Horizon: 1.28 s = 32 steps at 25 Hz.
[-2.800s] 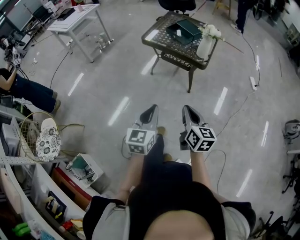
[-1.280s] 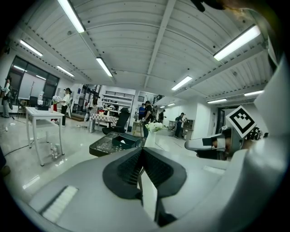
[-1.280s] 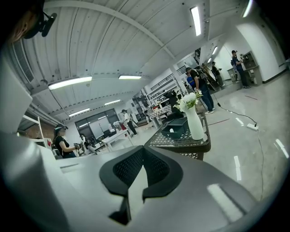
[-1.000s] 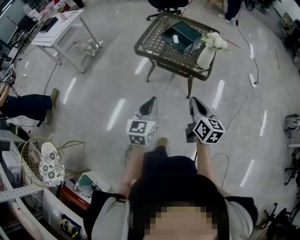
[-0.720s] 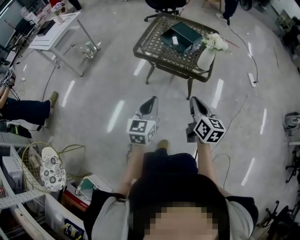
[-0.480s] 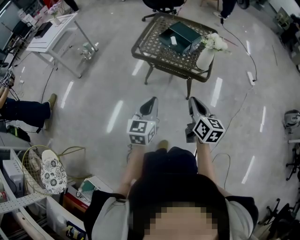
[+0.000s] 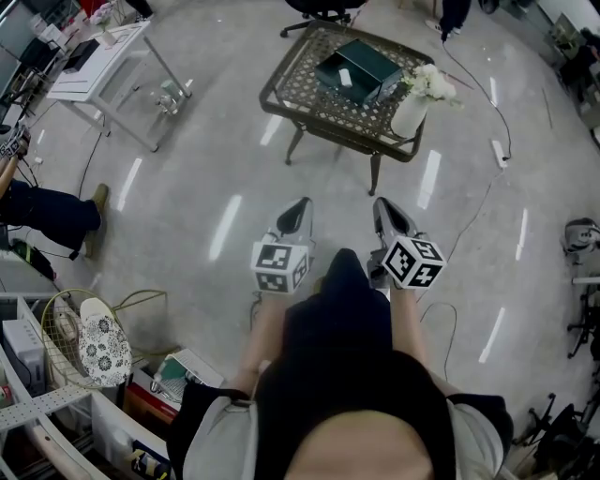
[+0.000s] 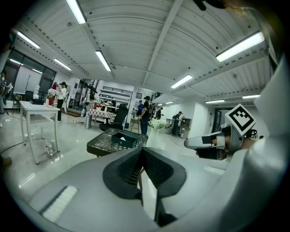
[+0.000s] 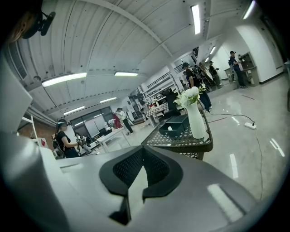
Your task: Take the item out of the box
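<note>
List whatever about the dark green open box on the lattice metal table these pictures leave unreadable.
- The small white item in the dark green open box: too small in every view to identify.
- Box's right end, right gripper view: hidden behind the white vase.
- The black office chair beyond the lattice metal table: cut off by the head view's top edge.

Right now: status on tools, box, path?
Left tool, right tool shut, empty. Box on lattice table ahead, white item inside, untouched. Vase close beside box.

Box [image 7: 358, 64] on table [image 7: 317, 101], vase [image 7: 410, 114] right.
</note>
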{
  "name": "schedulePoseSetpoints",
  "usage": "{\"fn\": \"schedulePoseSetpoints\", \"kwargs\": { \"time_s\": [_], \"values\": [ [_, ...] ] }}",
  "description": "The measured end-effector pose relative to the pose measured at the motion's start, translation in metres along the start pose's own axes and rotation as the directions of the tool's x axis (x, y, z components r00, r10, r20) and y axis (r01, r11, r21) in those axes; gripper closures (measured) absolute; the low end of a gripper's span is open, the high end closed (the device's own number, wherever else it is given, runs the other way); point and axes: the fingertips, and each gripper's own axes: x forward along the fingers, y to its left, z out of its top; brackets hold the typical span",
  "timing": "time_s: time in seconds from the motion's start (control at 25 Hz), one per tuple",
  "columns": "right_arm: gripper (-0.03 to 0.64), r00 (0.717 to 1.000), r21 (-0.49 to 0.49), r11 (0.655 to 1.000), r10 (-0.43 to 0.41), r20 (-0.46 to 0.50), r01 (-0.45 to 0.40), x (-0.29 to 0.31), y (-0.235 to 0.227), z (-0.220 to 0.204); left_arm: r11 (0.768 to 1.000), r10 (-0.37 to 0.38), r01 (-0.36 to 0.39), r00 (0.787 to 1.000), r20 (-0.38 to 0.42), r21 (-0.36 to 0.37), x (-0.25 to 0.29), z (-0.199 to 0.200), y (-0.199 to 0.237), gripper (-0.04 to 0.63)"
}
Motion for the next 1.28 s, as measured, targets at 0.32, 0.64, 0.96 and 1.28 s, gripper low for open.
{"fn": "schedulePoseSetpoints", "kwargs": {
  "time_s": [0.32,0.64,0.96,1.28],
  "values": [
    [0.617,1.000,0.002,1.000,0.008,-0.016,-0.008,0.009,0.004,-0.001,1.000,0.001,-0.001,1.000,-0.006,-0.004,0.005,0.001,0.006,0.588],
    [0.617,0.999,-0.012,1.000,0.026,-0.030,-0.026,0.032,-0.003,0.012,1.000,0.011,-0.011,1.000,-0.004,-0.008,0.031,0.009,0.012,0.588],
    [0.617,0.998,-0.041,0.998,0.041,-0.041,-0.042,0.063,-0.015,0.037,1.000,0.024,-0.024,1.000,0.003,-0.002,0.068,0.027,0.021,0.588],
    [0.617,0.997,-0.047,0.998,0.048,-0.056,-0.050,0.098,-0.026,0.054,0.998,0.053,-0.053,0.999,0.004,-0.016,0.098,0.039,0.042,0.588]
  ]
}}
